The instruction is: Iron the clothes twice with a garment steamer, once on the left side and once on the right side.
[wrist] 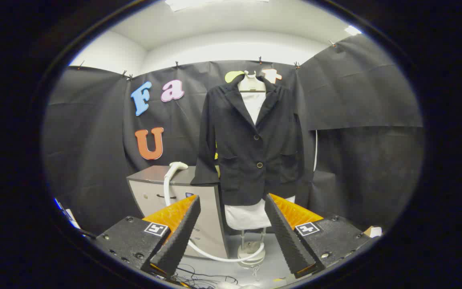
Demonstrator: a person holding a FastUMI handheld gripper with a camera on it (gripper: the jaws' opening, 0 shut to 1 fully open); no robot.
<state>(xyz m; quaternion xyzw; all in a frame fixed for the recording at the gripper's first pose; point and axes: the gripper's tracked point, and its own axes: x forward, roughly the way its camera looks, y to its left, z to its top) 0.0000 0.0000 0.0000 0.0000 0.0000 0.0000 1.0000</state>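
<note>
On the grey cabinet (157, 174) left of the fingers rests the white steamer head (178, 165), hose (215, 253) trailing to the floor. Gripper (231, 218) wide open, gripping nothing. Beyond the fingers hangs the black jacket (251, 148) on a mannequin stand (251, 251).
</note>
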